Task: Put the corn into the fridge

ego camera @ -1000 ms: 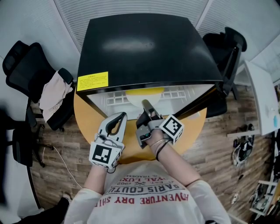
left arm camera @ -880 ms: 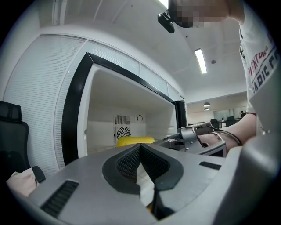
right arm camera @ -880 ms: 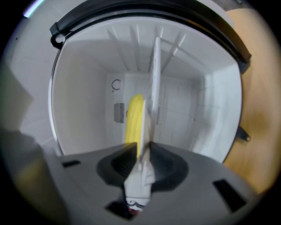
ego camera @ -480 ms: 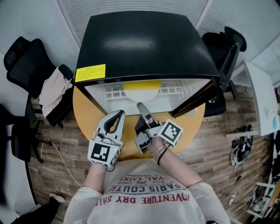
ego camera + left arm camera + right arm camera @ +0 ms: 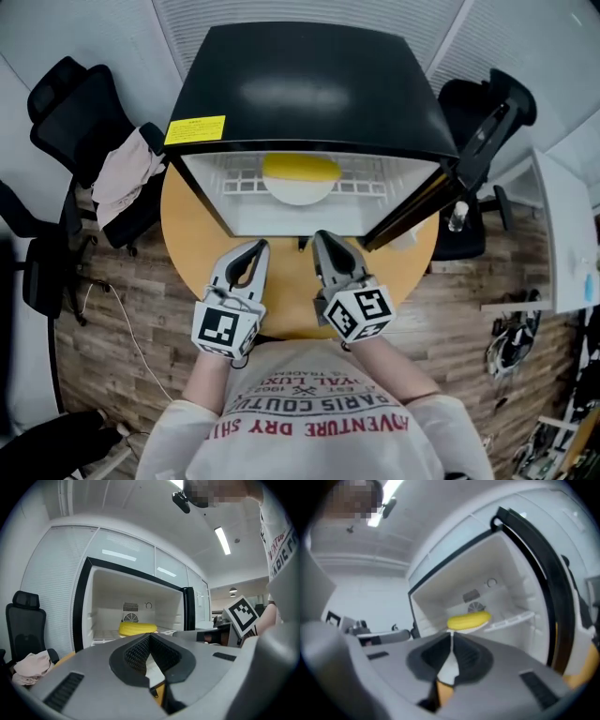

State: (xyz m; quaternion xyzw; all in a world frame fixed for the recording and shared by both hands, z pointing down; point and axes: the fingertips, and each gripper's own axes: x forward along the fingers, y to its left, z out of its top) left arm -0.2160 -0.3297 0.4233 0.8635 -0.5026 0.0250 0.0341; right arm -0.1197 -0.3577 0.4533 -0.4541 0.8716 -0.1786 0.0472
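The yellow corn lies on a white plate on the shelf inside the open black fridge. It also shows as the corn in the left gripper view and the corn in the right gripper view, straight ahead of both jaws. My left gripper is shut and empty, just outside the fridge opening. Beside it, my right gripper points into the opening; its jaws are closing and stand tip to tip with nothing between them.
The fridge stands on a round wooden table, its door swung open to the right. A black chair with a pale cloth is at the left. Another chair is at the right.
My right gripper has drawn back from the fridge opening and rolled so its marker cube faces up. My left gripper shifted slightly. The corn stays on the plate.
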